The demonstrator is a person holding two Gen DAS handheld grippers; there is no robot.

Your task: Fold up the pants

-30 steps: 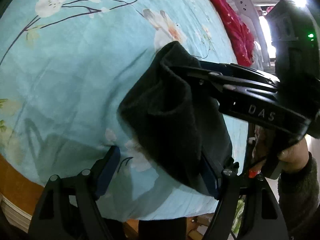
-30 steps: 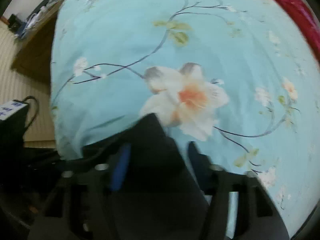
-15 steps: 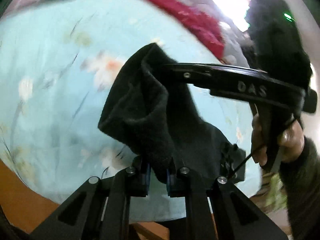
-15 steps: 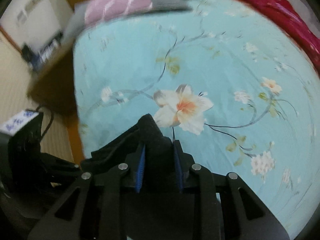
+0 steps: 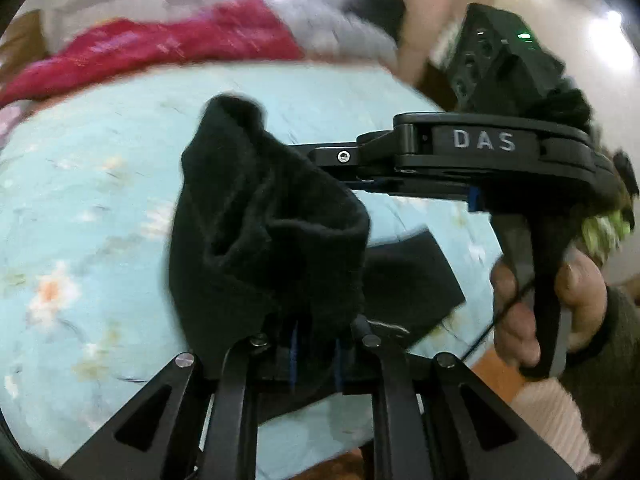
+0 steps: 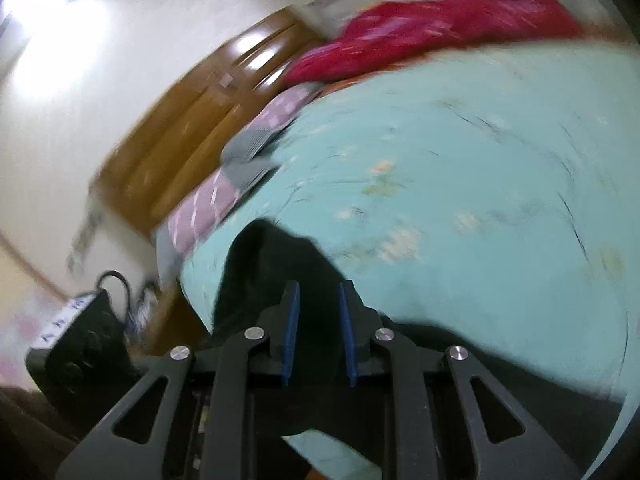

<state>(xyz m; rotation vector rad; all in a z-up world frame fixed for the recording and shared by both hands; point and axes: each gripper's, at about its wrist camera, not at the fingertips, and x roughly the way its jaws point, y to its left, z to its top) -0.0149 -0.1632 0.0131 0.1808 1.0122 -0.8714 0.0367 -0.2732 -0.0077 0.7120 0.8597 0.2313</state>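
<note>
Where writing shows: "DAS" on the right tongs [image 5: 352, 168] body.
Left tongs [image 5: 314, 344]: clenched on black pants [image 5: 256, 232].
Right tongs: closing on pants.
Pants: lifted above floral bed [image 5: 80, 200].

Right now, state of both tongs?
Left tongs: shut on the black pants.
Right tongs: jaws closing, with the black pants between the pads and gripped.
</note>
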